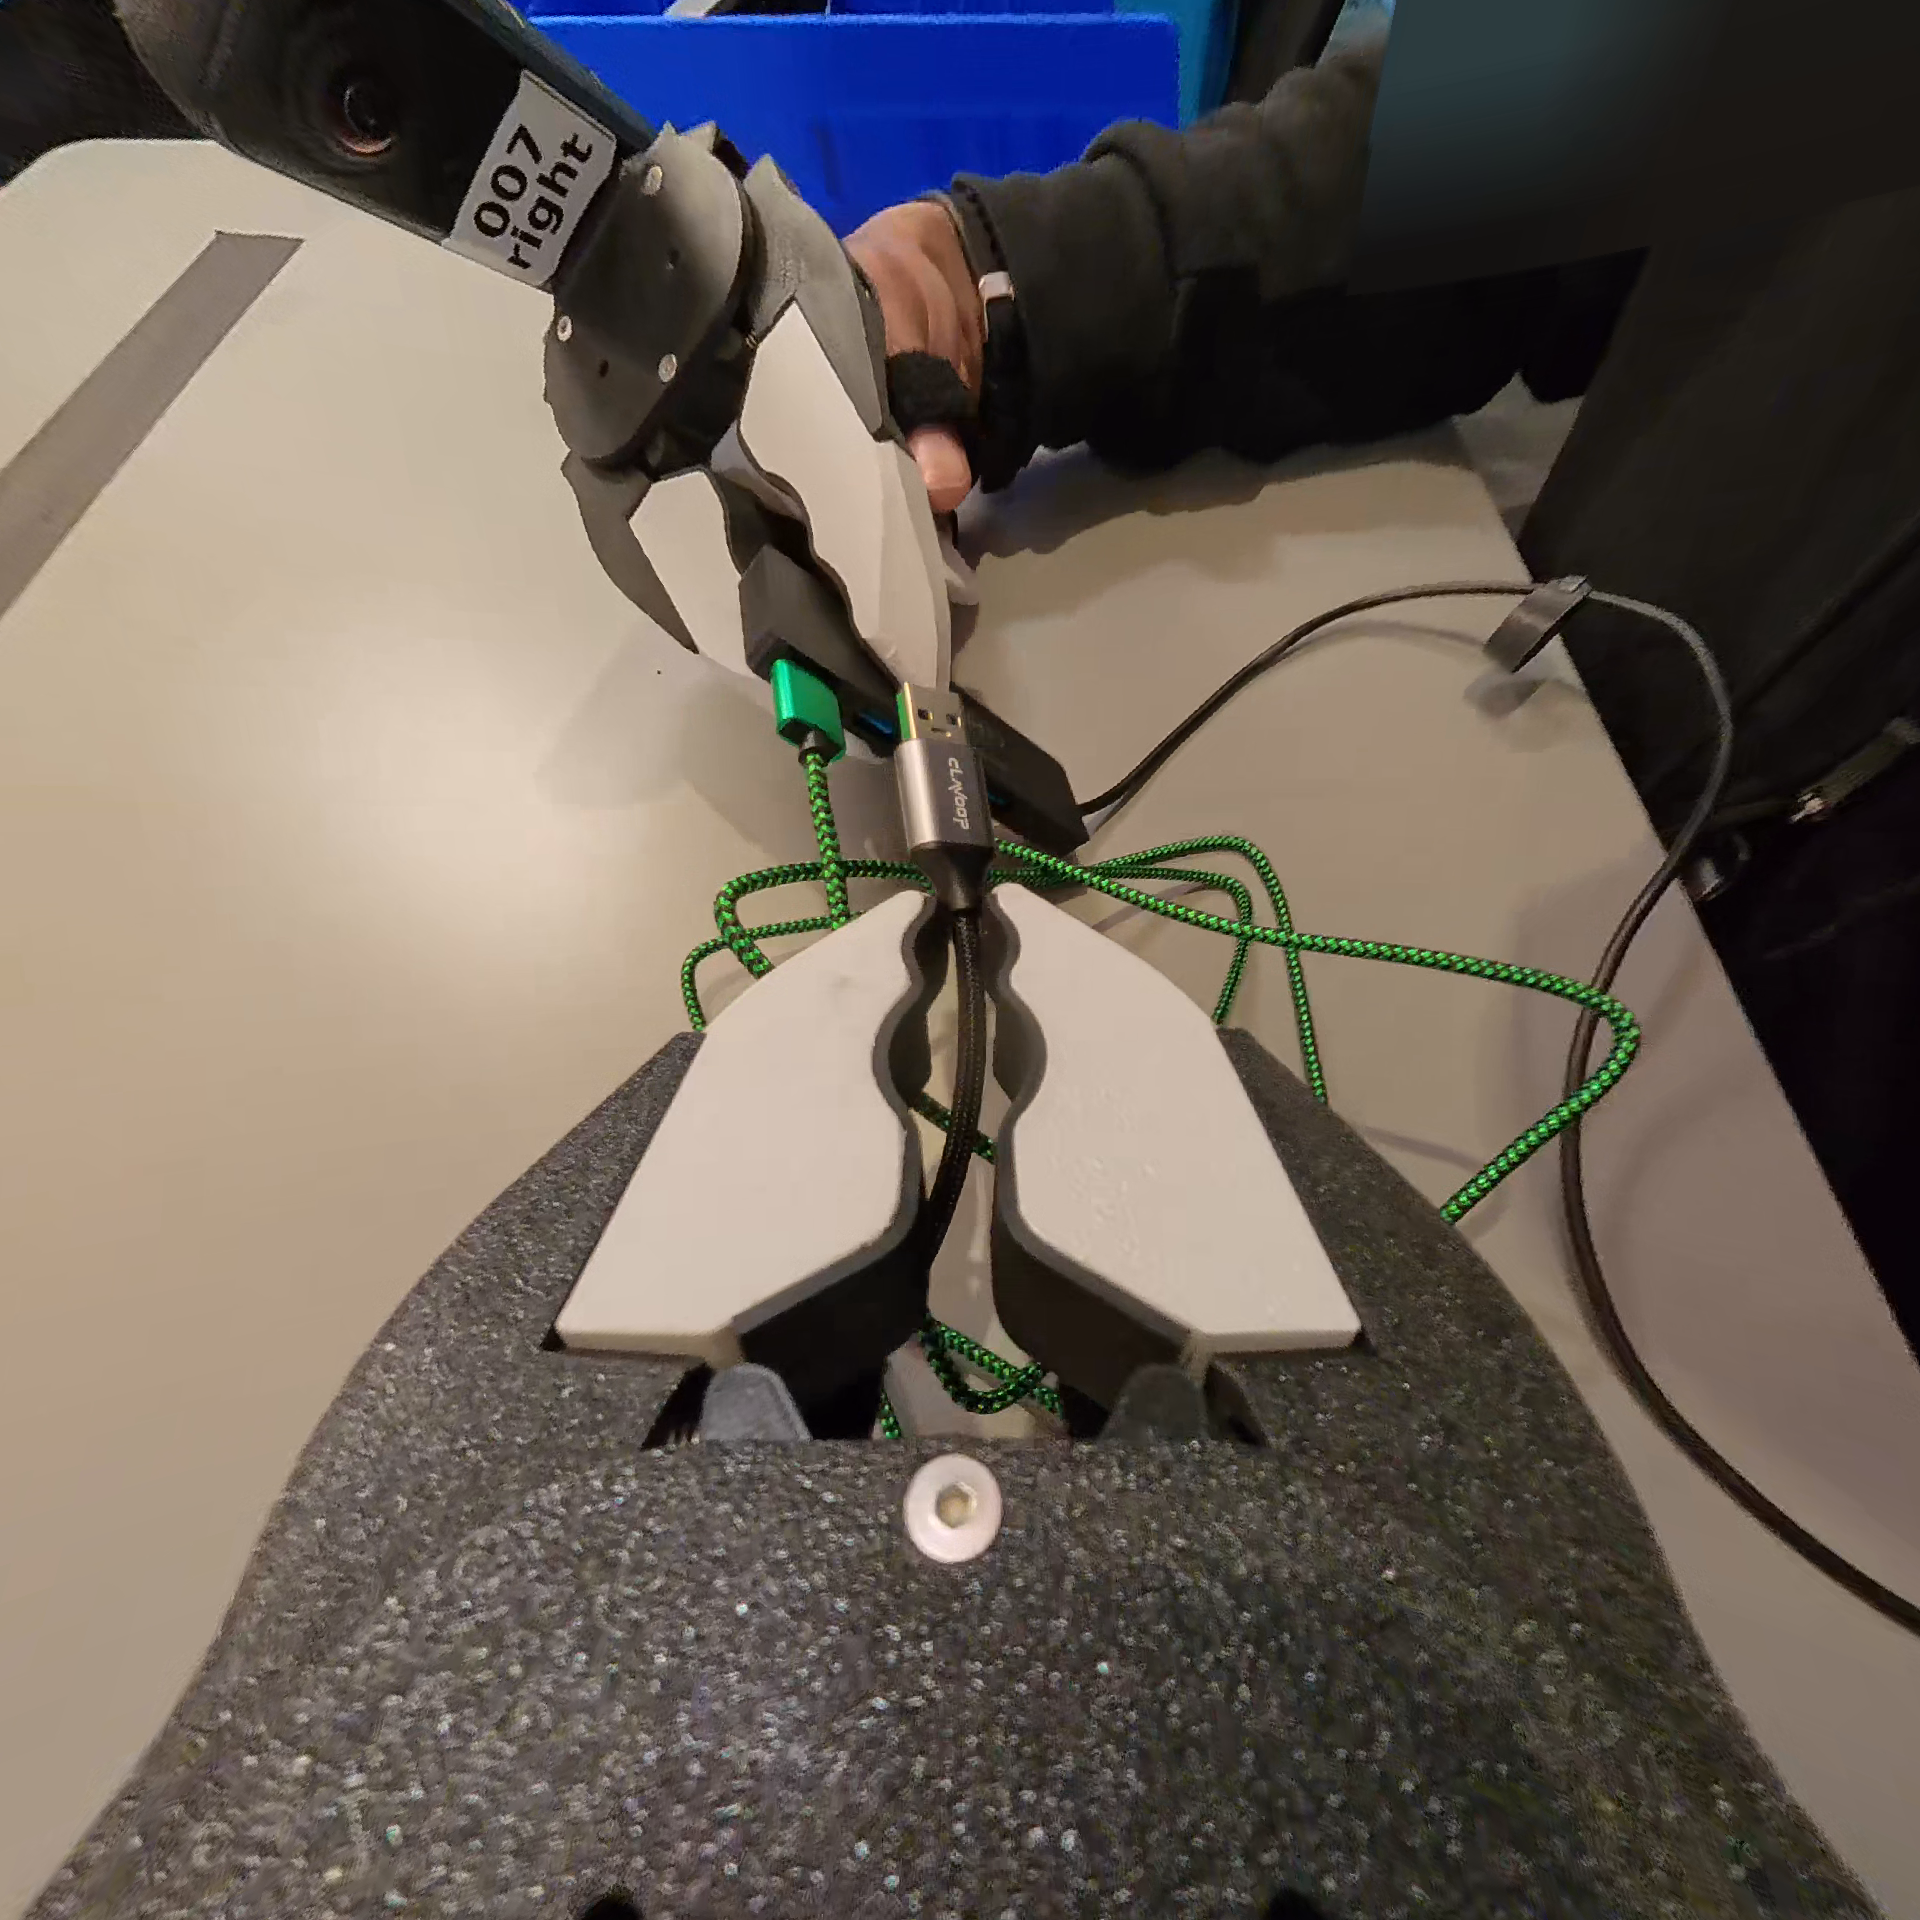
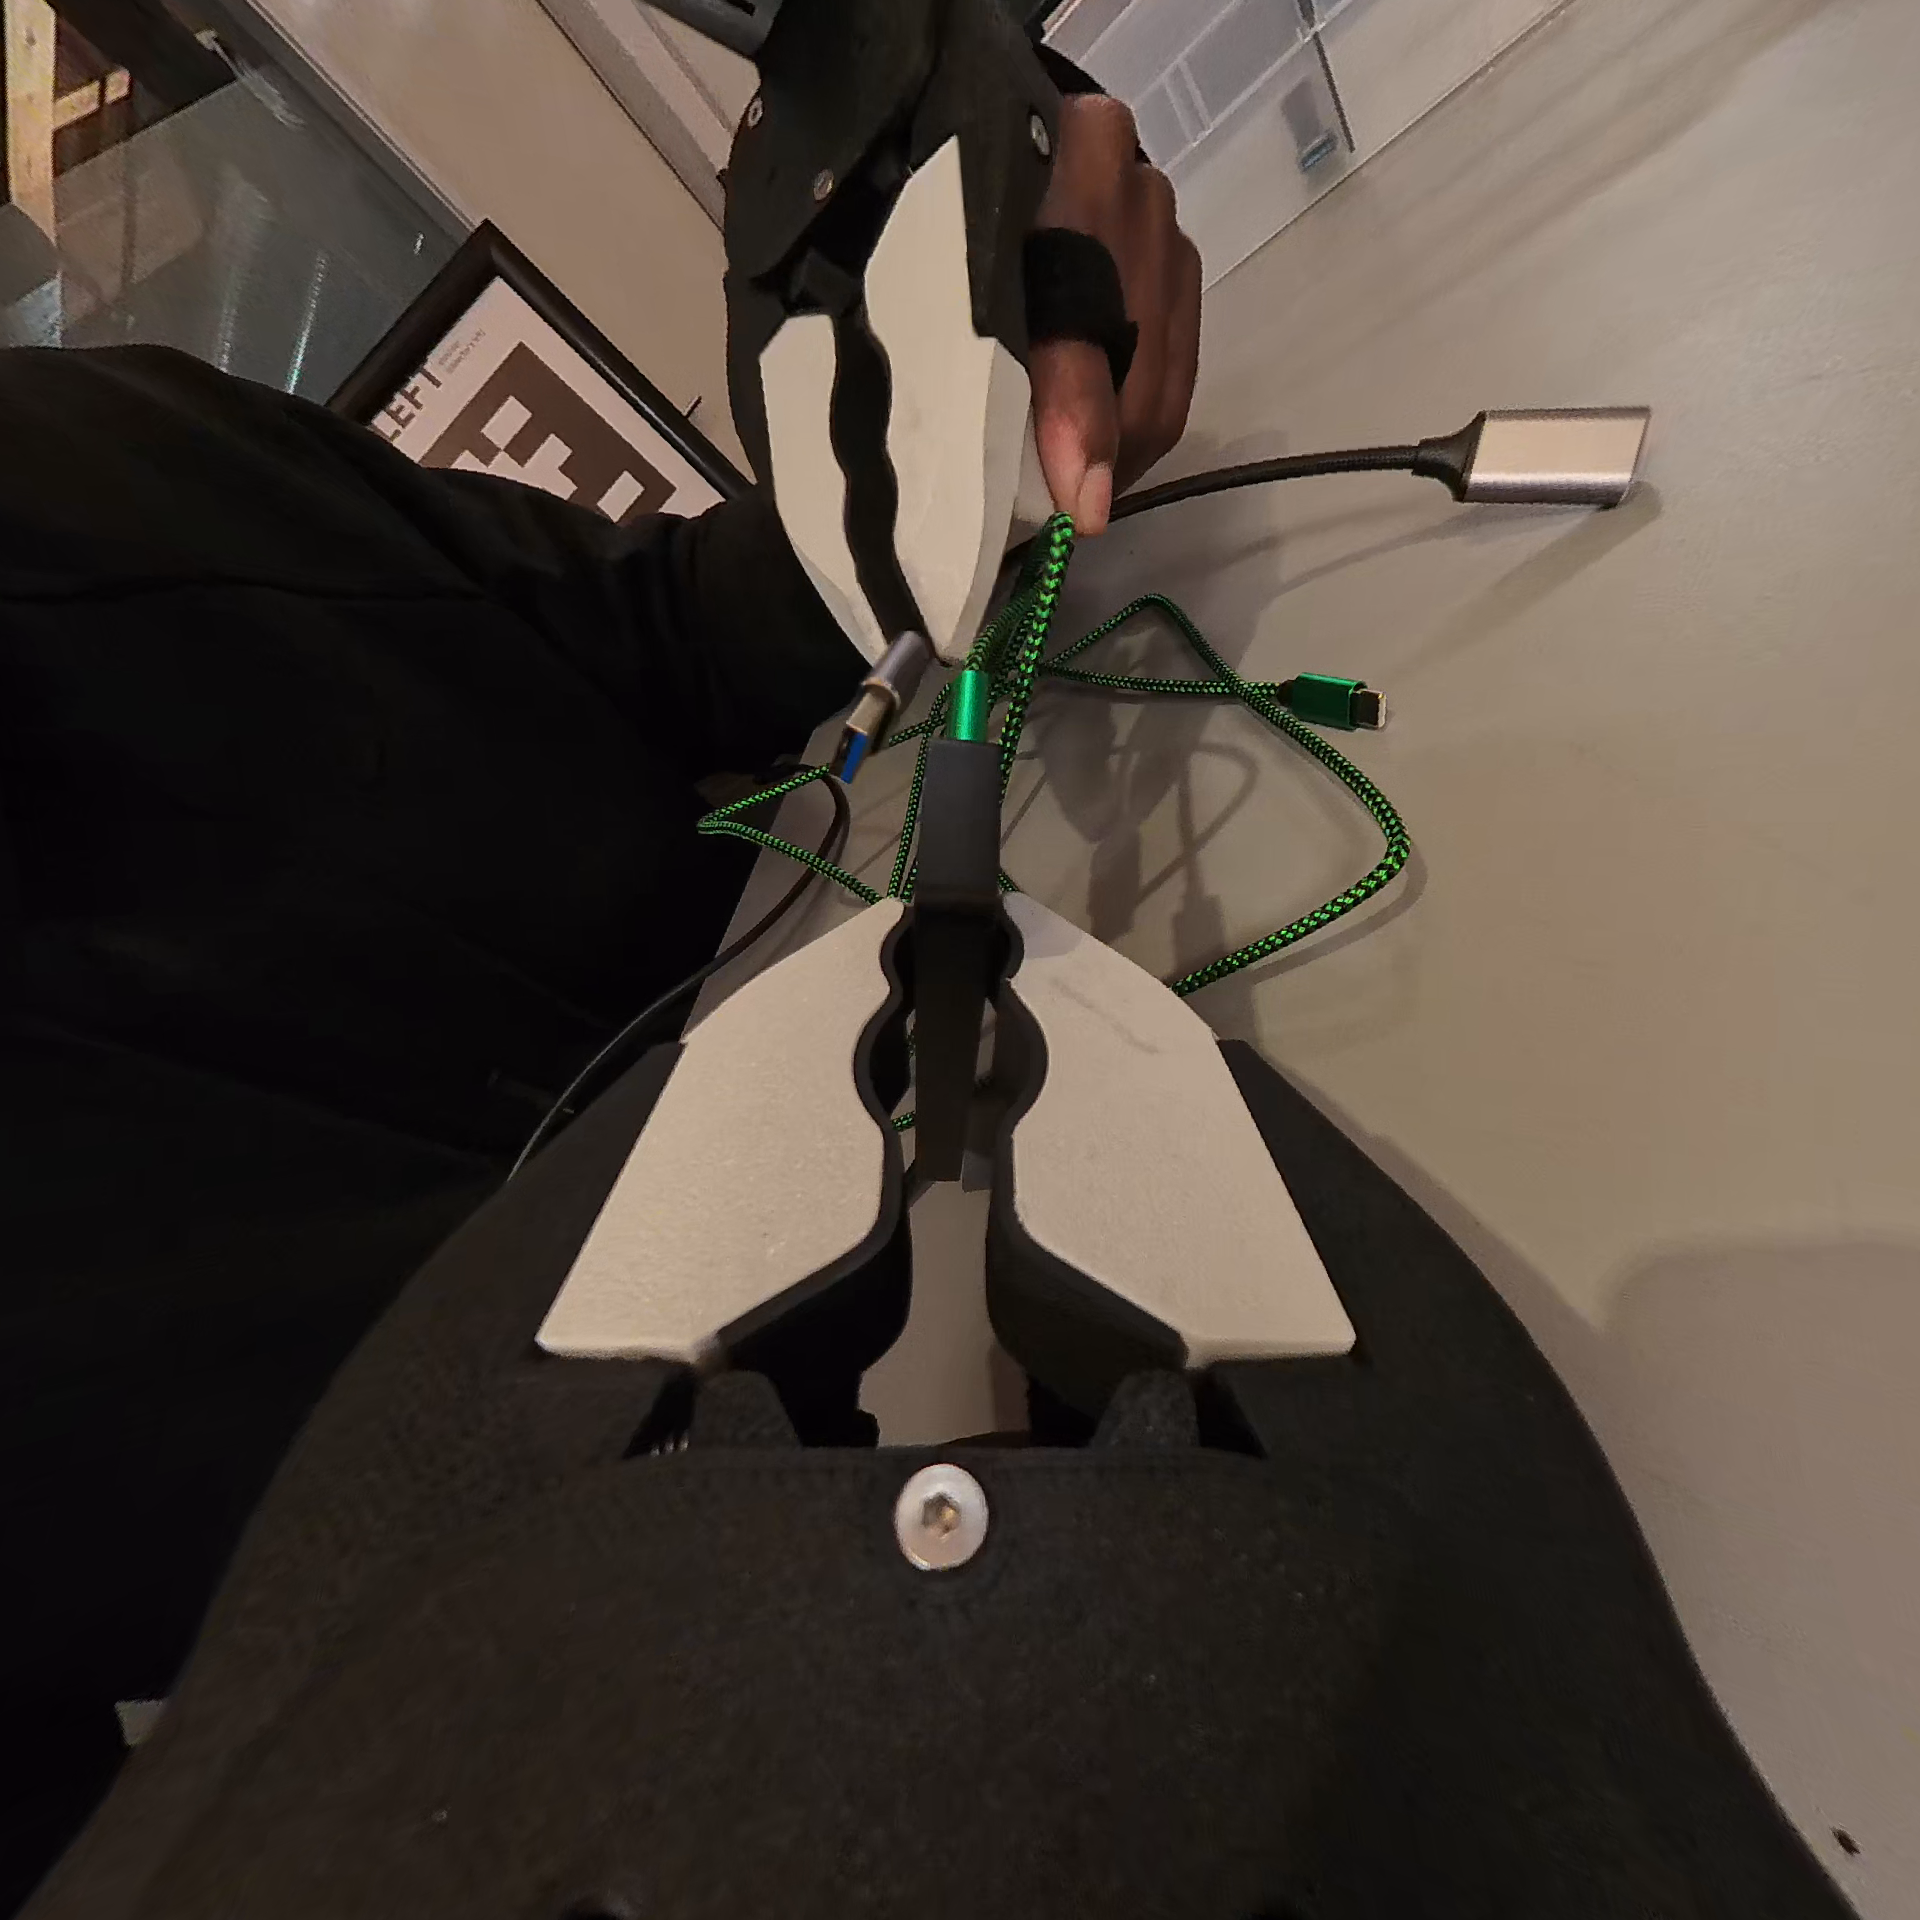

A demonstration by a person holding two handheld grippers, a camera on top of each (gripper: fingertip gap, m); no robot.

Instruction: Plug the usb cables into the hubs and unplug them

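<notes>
The left hand-held gripper clamps a black cable just behind its grey plug, whose metal tip points straight ahead at the black hub, almost touching. The right hand-held gripper grips that hub above the counter, green plug already seated beside the free port.

Probably a lab or office workspace: a plain beige table, a blue plastic bin at twelve o'clock, and a framed fiducial marker at ten o'clock.
</notes>
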